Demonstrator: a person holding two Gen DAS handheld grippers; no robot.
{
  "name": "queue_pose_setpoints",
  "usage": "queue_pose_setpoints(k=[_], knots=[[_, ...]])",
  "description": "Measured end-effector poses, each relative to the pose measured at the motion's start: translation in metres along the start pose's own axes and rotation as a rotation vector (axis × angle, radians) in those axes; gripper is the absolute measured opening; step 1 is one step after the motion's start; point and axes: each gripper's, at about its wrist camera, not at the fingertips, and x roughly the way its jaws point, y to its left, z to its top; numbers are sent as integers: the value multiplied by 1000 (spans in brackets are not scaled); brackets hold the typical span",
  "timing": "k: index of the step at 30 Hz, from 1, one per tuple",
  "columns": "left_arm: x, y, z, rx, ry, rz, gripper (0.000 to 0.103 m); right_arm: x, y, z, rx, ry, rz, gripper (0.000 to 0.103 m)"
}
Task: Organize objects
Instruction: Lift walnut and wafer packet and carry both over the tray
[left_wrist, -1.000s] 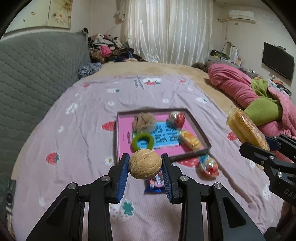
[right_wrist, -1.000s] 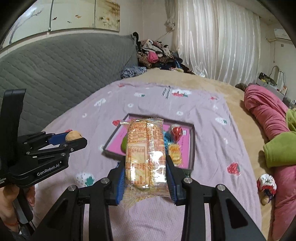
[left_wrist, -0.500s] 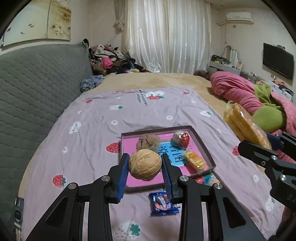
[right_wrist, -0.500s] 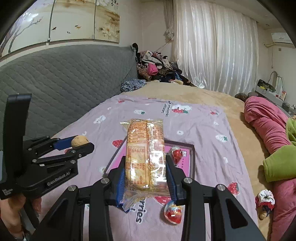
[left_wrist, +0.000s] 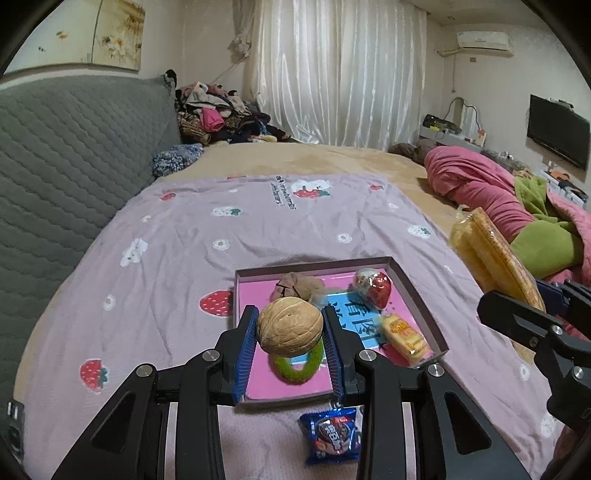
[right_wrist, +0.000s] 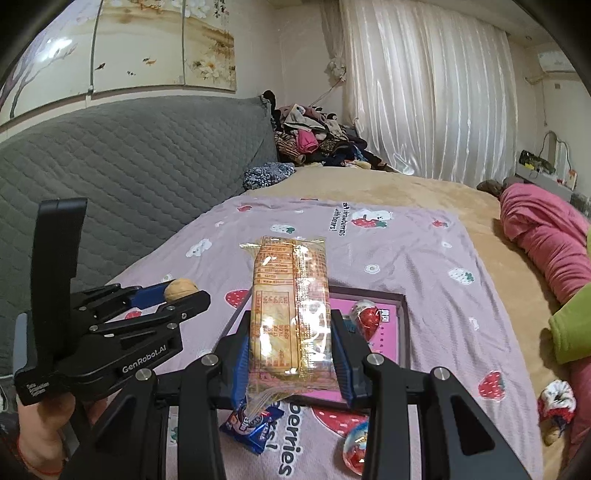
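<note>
Blue-padded jaws of the left gripper (left_wrist: 290, 338) clamp a walnut (left_wrist: 290, 326) and the right gripper (right_wrist: 291, 349) pinches a cracker pack (right_wrist: 290, 306), both seemingly for the pink tray (left_wrist: 417, 295) at twelve o'clock.

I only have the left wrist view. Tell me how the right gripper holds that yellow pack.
Observer: The right gripper is shut on the biscuit pack. Its fingers clamp the lower part, and the pack stands upright with its label facing the camera.
Operator: Report anything loose outside the tray that I miss.
Observer: A foil-wrapped ball lies on the strawberry blanket, just in front of the tray and outside it.
Operator: Check the bed's right edge too.
Observer: A small red-and-white thing lies there beside the pink quilt. I cannot tell what it is.
</note>
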Motion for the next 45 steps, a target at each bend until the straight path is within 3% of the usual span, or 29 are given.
queue_pose_setpoints(k=[9, 18, 26, 45], knots=[[46, 17, -11, -38, 22, -23, 35, 36, -11, -7, 13, 5, -19, 39], [107, 35, -32, -75, 79, -27, 35, 98, -13, -20, 23, 59, -16, 39], [147, 38, -50, -48, 116, -13, 35, 145, -20, -51, 35, 114, -20, 39], [177, 36, -66, -18, 203, 0, 35, 195, -17, -77, -32, 246, -62, 39]])
